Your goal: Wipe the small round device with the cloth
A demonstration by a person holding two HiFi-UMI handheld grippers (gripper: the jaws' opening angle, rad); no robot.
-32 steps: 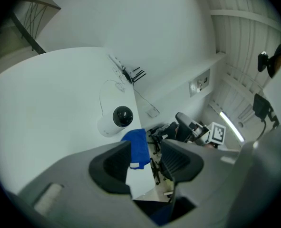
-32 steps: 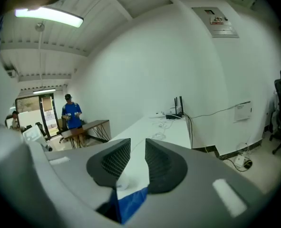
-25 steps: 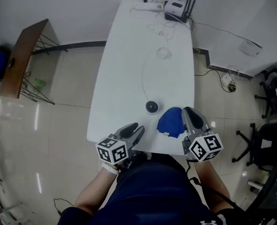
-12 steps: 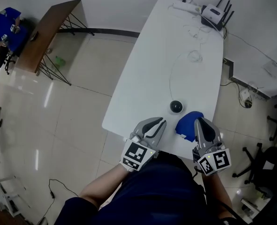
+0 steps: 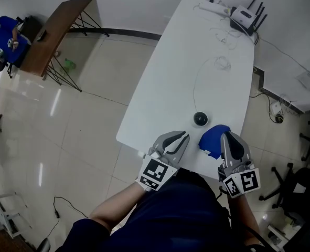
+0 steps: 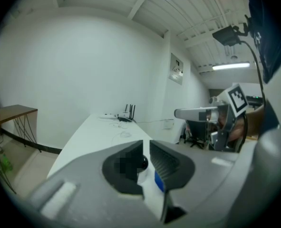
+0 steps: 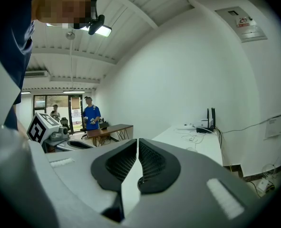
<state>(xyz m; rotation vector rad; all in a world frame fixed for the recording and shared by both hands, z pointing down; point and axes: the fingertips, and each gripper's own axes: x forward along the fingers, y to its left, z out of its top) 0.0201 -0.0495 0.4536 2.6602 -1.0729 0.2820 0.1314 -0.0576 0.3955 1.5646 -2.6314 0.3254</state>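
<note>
A small round black device (image 5: 200, 119) sits near the front edge of the white table (image 5: 186, 72), with a thin cable running from it. A crumpled blue cloth (image 5: 212, 138) lies just right of it. My left gripper (image 5: 182, 136) hovers at the table's near edge, in front of and left of the device, jaws shut and empty. In the left gripper view the device (image 6: 142, 163) and a bit of cloth (image 6: 159, 180) show past the shut left gripper (image 6: 146, 144). My right gripper (image 5: 225, 136) is shut with its tips over the cloth's near edge. The right gripper (image 7: 137, 144) holds nothing.
A router (image 5: 245, 13), a power strip (image 5: 213, 7) and a coiled cable (image 5: 221, 63) lie at the table's far end. A wooden side table (image 5: 60, 33) stands to the left, an office chair (image 5: 301, 188) to the right. A person in blue (image 7: 90, 118) stands far off.
The left gripper has rolled and risen beside the table's near edge, and its jaws have shut. The right gripper has shifted slightly over the cloth. The cloth and the device have stayed where they were.
</note>
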